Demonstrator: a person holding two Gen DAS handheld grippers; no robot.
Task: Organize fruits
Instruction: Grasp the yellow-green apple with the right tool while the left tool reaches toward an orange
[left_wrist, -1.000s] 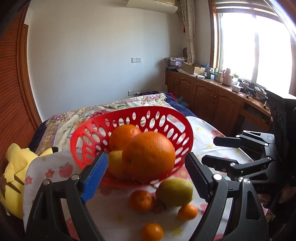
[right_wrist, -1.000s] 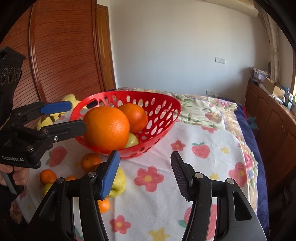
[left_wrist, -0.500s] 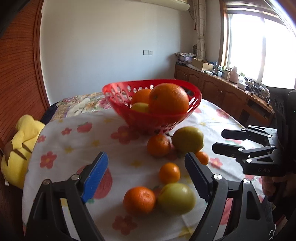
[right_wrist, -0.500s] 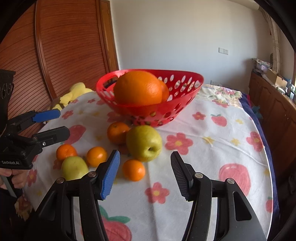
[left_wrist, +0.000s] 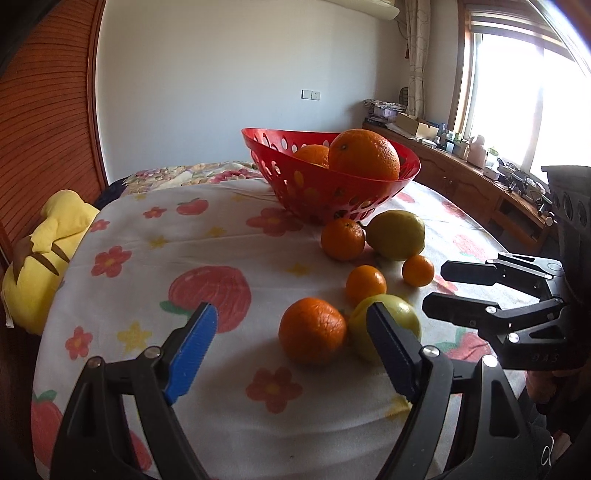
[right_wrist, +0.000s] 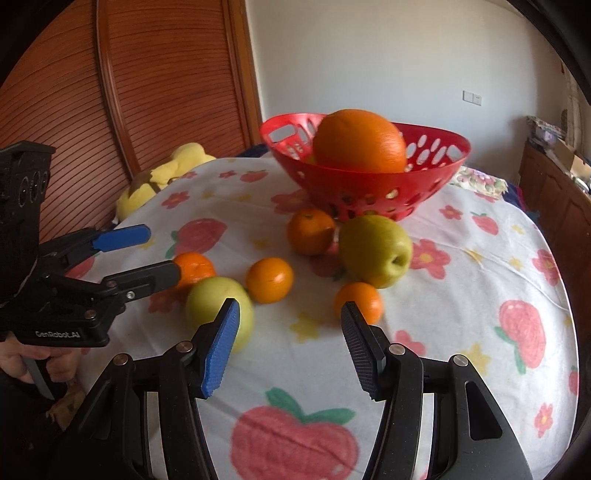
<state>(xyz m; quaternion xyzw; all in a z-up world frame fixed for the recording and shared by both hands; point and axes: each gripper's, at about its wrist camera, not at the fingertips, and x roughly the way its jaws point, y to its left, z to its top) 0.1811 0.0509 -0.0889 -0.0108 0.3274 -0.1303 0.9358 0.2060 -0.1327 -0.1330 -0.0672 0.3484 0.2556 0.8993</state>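
A red perforated basket (left_wrist: 332, 192) (right_wrist: 369, 192) stands on the flowered tablecloth and holds a big orange (left_wrist: 364, 155) (right_wrist: 360, 142) and a second orange (left_wrist: 312, 155). In front of it lie several tangerines and two green apples. My left gripper (left_wrist: 291, 347) is open and empty, just short of a tangerine (left_wrist: 312, 330) and a green apple (left_wrist: 386, 326). My right gripper (right_wrist: 290, 343) is open and empty, with the same apple (right_wrist: 218, 310) by its left finger and a small tangerine (right_wrist: 358, 301) by its right. The larger apple (right_wrist: 375, 251) lies near the basket.
A yellow plush toy (left_wrist: 44, 254) (right_wrist: 162, 177) lies off the table's left edge. A wooden slatted door (right_wrist: 147, 85) is behind it. Wooden cabinets (left_wrist: 480, 188) with clutter run under the window at right. The tablecloth (left_wrist: 221, 236) shows bare left of the fruit.
Both grippers have pulled back from the basket and dropped lower toward the loose fruit on the cloth. Both stayed open and empty.
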